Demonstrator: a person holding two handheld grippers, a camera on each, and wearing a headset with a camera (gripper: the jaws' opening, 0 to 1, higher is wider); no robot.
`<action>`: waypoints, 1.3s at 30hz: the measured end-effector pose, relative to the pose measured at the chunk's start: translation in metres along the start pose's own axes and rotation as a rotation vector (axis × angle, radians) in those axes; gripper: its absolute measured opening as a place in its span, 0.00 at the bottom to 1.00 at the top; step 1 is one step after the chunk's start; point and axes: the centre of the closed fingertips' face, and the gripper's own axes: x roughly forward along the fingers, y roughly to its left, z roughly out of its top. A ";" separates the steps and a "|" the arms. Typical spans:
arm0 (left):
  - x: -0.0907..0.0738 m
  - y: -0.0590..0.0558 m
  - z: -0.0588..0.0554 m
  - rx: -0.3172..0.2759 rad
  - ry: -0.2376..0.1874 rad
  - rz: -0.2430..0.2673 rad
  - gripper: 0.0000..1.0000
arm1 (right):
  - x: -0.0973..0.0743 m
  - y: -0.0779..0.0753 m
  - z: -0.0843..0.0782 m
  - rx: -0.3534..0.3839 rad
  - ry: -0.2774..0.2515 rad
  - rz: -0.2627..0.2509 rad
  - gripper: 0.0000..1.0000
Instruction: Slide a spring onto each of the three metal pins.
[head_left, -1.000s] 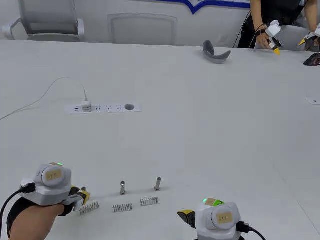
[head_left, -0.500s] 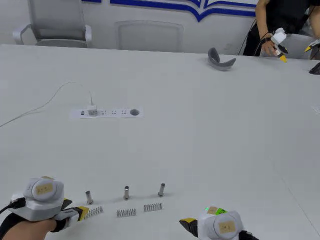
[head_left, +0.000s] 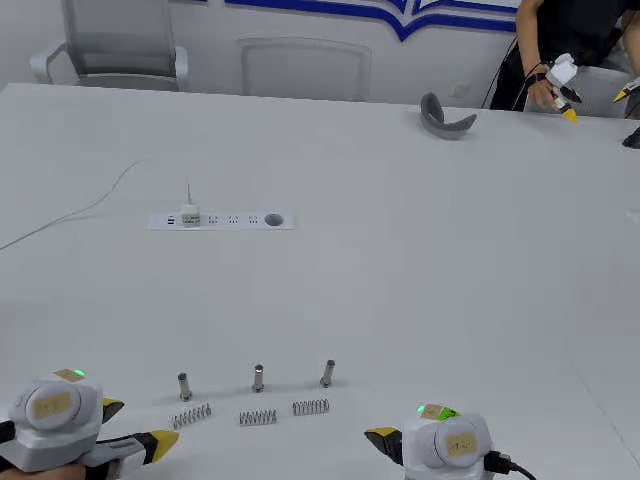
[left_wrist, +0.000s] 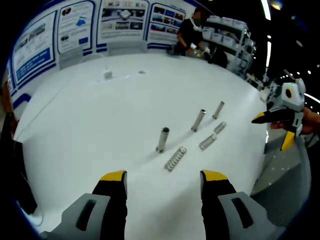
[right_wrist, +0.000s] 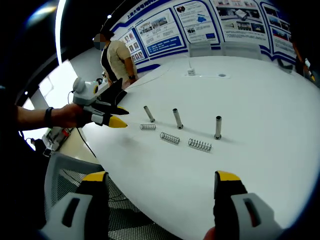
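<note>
A meeting room or lab: a long white tabletop (head_left: 420, 260) with a power strip (head_left: 222, 220), office chairs (head_left: 122, 40) at the far side, posters (left_wrist: 122, 20) on the wall.

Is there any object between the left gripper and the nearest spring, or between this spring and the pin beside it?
Nothing visible stands in the way. The open left gripper faces the nearest spring across bare table, and that spring lies beside its upright pin with only table surface between them.
</note>
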 end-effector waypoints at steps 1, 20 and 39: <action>-0.002 0.000 -0.001 0.001 -0.002 0.000 0.61 | 0.000 0.000 -0.001 -0.004 0.002 0.001 0.88; -0.012 -0.020 -0.012 0.048 -0.002 -0.069 0.77 | 0.005 0.006 -0.004 -0.021 0.021 0.017 0.89; 0.010 -0.037 -0.005 0.181 0.048 -0.149 0.67 | 0.002 0.004 -0.004 -0.020 0.022 0.008 0.89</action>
